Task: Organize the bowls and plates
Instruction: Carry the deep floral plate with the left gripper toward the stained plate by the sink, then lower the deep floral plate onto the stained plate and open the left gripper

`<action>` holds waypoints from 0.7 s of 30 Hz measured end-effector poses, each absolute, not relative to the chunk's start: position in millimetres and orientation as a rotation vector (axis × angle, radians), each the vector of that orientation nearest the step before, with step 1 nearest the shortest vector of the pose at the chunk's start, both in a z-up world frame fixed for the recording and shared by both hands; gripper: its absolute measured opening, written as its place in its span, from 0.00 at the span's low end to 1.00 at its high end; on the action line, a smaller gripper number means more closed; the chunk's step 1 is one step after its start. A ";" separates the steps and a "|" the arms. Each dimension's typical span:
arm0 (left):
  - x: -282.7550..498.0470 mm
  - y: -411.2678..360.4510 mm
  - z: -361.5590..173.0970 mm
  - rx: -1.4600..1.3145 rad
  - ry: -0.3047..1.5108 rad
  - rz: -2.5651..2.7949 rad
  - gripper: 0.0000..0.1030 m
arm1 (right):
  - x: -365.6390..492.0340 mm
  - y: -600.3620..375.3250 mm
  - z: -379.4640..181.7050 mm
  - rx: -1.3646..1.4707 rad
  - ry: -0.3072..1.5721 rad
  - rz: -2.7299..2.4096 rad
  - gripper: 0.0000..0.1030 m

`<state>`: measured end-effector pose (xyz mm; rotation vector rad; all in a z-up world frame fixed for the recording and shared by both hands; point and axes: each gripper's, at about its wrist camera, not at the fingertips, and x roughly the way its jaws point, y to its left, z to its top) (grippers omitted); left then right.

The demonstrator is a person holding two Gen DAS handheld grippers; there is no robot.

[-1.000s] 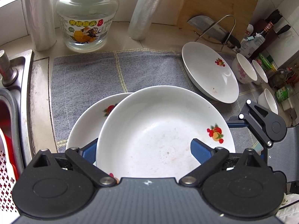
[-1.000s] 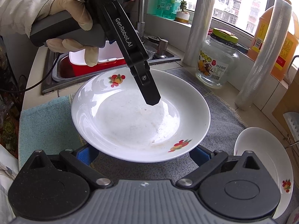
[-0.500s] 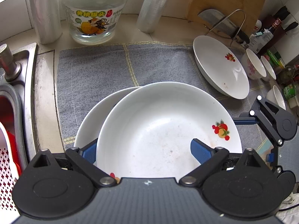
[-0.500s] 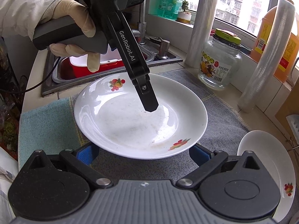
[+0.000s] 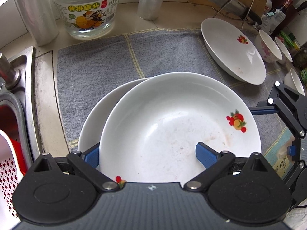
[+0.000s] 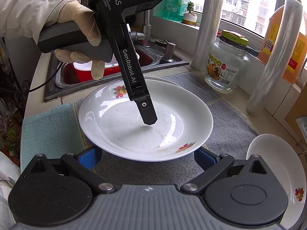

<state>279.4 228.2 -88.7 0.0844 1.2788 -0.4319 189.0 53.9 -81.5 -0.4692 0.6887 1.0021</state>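
Up close, the left gripper (image 5: pixel 147 154) pinches the near rim of the top plate (image 5: pixel 178 128), one blue finger inside the dish and the other outside at its left edge. That plate sits tilted and offset on a second plate (image 5: pixel 92 126) lying on the grey mat (image 5: pixel 107 61). From the right wrist view, the left gripper's finger (image 6: pixel 146 113) dips into the plate's well. The right gripper (image 6: pixel 147 158) hangs just short of the plate's near edge, its blue fingers spread wide and touching nothing. A third plate (image 5: pixel 232 49) rests farther right, near small bowls (image 5: pixel 269 46). A glass jar (image 5: pixel 86 9) stands behind the mat.
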 end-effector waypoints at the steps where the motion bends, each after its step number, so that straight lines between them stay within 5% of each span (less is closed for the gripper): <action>1: 279.4 226.5 -89.0 0.102 1.282 -0.433 0.95 | 188.9 53.8 -81.4 -0.466 0.688 1.003 1.00; 21: 271.7 244.1 -75.2 0.057 1.277 -0.413 0.95 | 187.7 53.1 -80.1 -0.447 0.685 1.008 1.00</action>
